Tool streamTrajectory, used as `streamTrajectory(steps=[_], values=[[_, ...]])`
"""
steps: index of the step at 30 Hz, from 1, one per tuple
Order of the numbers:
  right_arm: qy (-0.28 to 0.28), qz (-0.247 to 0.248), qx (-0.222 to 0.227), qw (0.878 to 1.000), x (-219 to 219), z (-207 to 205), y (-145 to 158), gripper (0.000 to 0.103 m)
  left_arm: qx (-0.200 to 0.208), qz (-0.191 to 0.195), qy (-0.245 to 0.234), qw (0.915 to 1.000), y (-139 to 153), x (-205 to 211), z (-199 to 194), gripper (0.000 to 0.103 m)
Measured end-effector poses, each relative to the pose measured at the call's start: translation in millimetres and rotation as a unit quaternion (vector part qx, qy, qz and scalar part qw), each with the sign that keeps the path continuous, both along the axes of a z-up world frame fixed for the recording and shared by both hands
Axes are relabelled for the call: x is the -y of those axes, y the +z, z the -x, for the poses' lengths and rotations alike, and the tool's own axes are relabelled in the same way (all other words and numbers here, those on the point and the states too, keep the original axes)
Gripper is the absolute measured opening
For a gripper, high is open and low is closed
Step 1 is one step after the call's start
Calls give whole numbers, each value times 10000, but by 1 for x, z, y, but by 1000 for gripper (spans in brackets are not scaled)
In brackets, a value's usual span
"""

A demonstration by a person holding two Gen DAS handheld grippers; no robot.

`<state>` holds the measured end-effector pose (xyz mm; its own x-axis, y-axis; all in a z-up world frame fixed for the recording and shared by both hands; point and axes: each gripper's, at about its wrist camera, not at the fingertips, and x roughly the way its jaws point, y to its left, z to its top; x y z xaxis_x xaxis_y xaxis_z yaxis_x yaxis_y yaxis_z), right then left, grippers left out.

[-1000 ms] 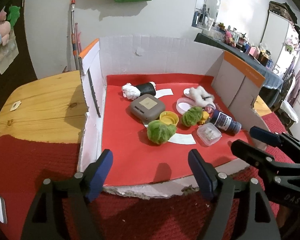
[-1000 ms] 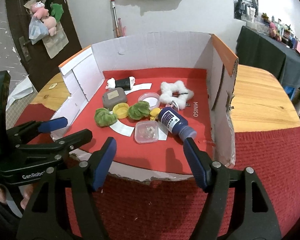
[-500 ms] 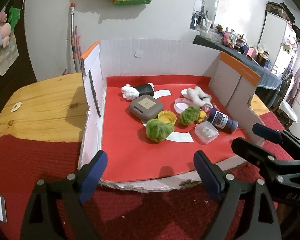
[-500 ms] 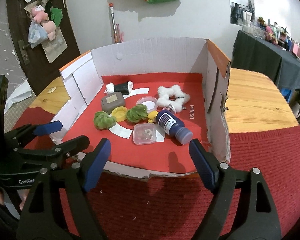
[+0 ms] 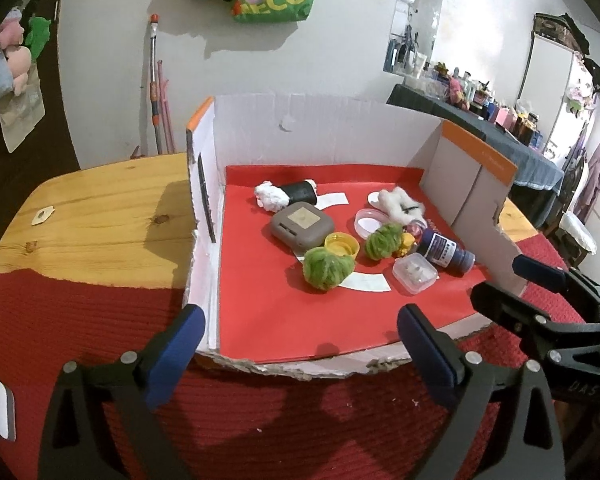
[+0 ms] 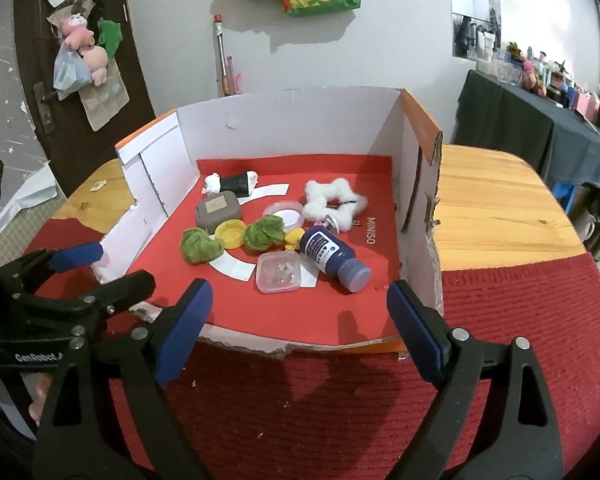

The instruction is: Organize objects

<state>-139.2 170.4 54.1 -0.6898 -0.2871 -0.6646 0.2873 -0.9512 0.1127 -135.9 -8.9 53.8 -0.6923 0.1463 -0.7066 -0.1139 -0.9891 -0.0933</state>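
Note:
A cut-open cardboard box (image 5: 320,128) (image 6: 300,120) with a red floor holds several small items. Among them are a grey case (image 5: 302,226) (image 6: 219,211), two green pom-poms (image 5: 327,268) (image 6: 200,245), a yellow cap (image 5: 341,243), a clear lidded tub (image 5: 415,273) (image 6: 279,272), a dark blue bottle (image 5: 444,249) (image 6: 334,257) lying on its side, and a white fluffy star (image 6: 334,200). My left gripper (image 5: 300,340) and my right gripper (image 6: 298,312) hover at the box's open front edge. Both sets of jaws are opening, with nothing between them.
The box stands on a wooden table (image 5: 100,216) (image 6: 496,200) partly covered by a red cloth (image 5: 260,420) (image 6: 340,400). A black roll with white ends (image 5: 286,194) lies at the back of the box. A dark-clothed side table (image 6: 540,128) with bottles is at right.
Both grippers' jaws have spread wider. The views have pulled back slightly from the box; the objects inside have not moved.

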Motion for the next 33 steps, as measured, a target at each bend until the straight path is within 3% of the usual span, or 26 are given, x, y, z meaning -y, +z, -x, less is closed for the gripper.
streamTrajectory(steps=[33], values=[[-38,-344,-360,9988,3,-9,-4,97,-400,558,-69,9976,-8,-11,-10,99]])
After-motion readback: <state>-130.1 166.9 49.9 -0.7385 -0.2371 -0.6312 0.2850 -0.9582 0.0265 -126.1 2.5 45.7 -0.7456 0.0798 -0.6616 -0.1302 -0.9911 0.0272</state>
